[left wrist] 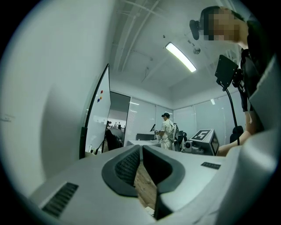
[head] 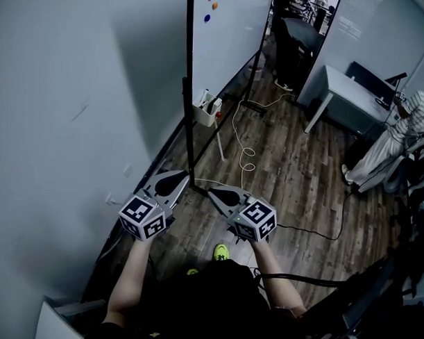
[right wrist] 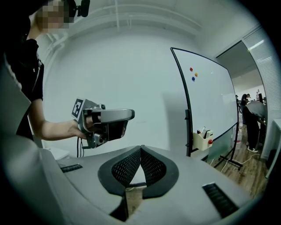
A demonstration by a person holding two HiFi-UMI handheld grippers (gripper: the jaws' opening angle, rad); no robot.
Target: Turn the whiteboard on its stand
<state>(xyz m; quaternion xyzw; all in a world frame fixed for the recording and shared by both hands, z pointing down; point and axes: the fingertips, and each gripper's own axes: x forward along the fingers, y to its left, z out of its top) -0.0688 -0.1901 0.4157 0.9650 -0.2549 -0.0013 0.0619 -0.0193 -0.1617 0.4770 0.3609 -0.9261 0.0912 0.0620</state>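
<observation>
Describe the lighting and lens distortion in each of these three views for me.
Head view: dim and underexposed, the lower corners nearly black, the whiteboard pale and clear. Left gripper view: strong fisheye with a black round border; the ceiling light glares. Right gripper view: same fisheye, bowing the whiteboard's frame; even light, a soft shadow on the wall.

Grey tongs (head: 184,177), black-white marker cubes (head: 142,218)

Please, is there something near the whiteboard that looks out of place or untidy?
Only one thing: a white cable lies loose in loops on the wooden floor beside the stand's foot, where it might snag when the whiteboard turns. The whiteboard itself stands upright.
</observation>
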